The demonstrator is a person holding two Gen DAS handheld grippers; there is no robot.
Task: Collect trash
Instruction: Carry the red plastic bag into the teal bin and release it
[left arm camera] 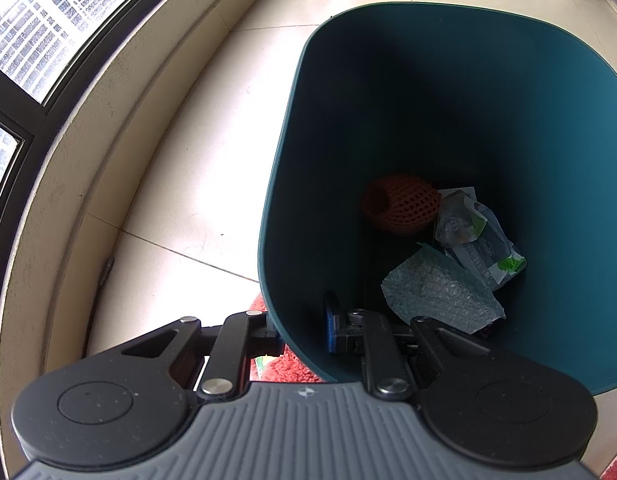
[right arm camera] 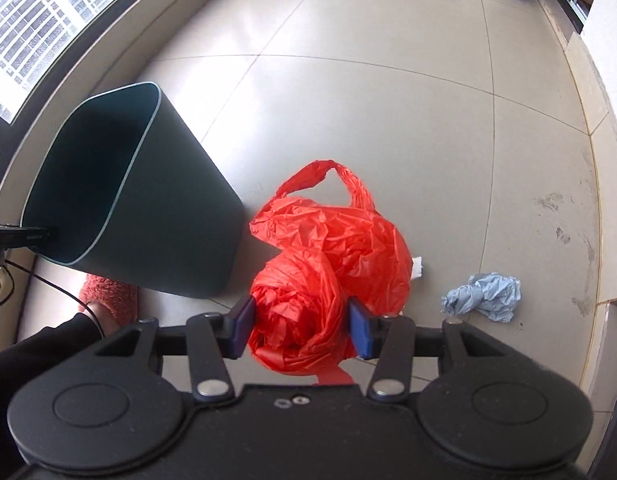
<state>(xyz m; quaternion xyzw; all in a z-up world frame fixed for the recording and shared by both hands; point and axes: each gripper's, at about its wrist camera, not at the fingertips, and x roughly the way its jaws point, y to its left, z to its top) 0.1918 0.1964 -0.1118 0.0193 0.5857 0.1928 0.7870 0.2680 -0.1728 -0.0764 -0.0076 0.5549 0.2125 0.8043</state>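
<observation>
Trash run: my left claw [left arm camera: 304, 330] is clamping the teal bin [left arm camera: 428, 100] rim, tilting it, while my right claw [right arm camera: 301, 330] is gripping the red plastic bag [right arm camera: 328, 256] just beside it, for dropping inside.

Left wrist view angled steeply down, close into the bin [left arm camera: 428, 120]; right wrist view higher over the floor [right arm camera: 388, 100]; bin shared.

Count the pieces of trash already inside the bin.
3 visible in the teal bin: orange foam net at the back, wipes packet right, bubble wrap nearest. More may be hidden underneath.
</observation>
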